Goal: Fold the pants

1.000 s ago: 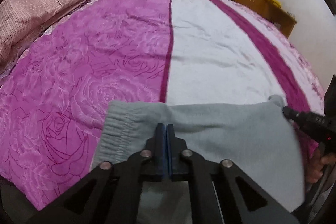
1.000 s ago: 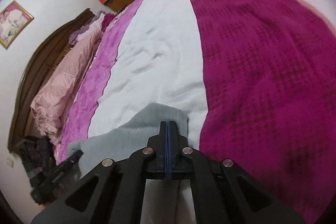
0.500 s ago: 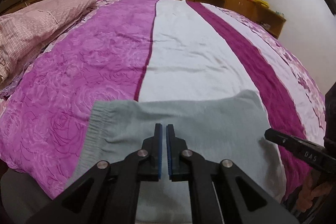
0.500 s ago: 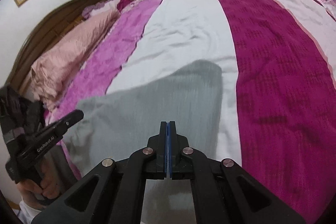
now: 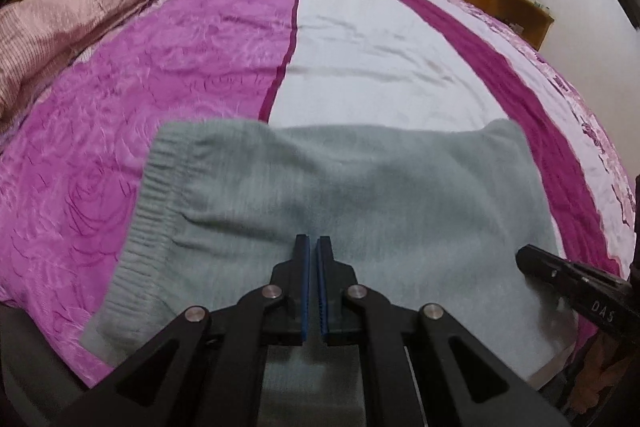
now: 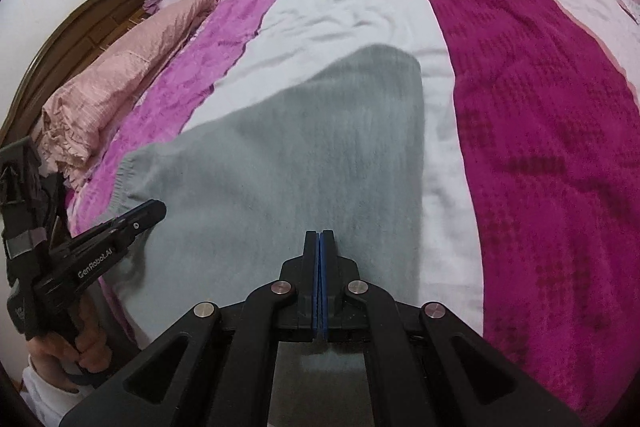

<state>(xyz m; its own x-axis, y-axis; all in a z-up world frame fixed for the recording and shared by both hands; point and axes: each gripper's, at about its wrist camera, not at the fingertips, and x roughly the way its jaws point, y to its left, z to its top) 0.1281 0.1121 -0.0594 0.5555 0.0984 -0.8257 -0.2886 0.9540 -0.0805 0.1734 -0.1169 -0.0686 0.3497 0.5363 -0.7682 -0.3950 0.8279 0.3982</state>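
Here, grey pants flat beneath both grippers, left gripper nearly clenched, right gripper clenched, seemingly empty.

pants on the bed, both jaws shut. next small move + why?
Probably lower both grippers a little, so the pants settle flat on the bed. The left gripper and right gripper are each shut near the cloth's close edge; whether they pinch it is hidden. The far part already lies spread across the white stripe, the waistband at the left, so letting go would come next.
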